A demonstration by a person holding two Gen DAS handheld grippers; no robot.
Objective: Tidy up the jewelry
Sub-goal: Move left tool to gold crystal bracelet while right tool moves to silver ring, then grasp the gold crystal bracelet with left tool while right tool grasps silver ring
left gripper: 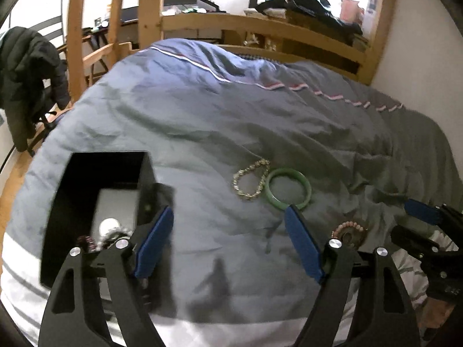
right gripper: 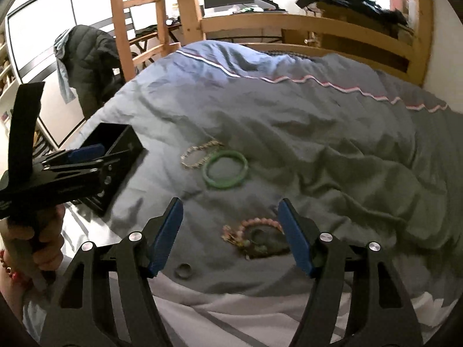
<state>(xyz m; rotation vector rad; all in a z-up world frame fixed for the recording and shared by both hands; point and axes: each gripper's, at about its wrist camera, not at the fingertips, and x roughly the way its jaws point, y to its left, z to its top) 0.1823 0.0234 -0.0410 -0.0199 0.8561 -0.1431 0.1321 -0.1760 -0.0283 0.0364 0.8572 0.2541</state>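
Both hand-held grippers are released and carry nothing. Left hand-held gripper [left gripper: 228,240] hangs over bare duvet [left gripper: 202,121], jaws wide apart. Right hand-held gripper [right gripper: 231,235] is also spread wide.

Jewelry left on the bed: pink bead bracelet [right gripper: 254,237], green bangle [right gripper: 226,168], gold chain [right gripper: 199,153], small ring [right gripper: 183,270]. The black box [left gripper: 95,202] already holds a few pieces, at the left edge of the left view.

Key relation: the bead bracelet lies right between the right fingers [right gripper: 167,237], slightly toward the right-hand one and just ahead of the tips' base. It's a heaped loop with no clear long axis, the tangle trailing left toward the ring. Looks like a straight drop and close would catch it; no yaw needed, I'd guess.

In the left view the same bracelet [left gripper: 348,232] sits outside the right finger, so the left arm is off-line for it. The left is nearer the box and has the bangle [left gripper: 288,188] just past its right fingertip [left gripper: 302,245].

Bangle and chain touch at one edge and lie farther out, between box and bracelet. Ring sits near the right gripper's left finger, below the tip line.

Risk: soft duvet, so the fingers may pinch cloth along with the beads.
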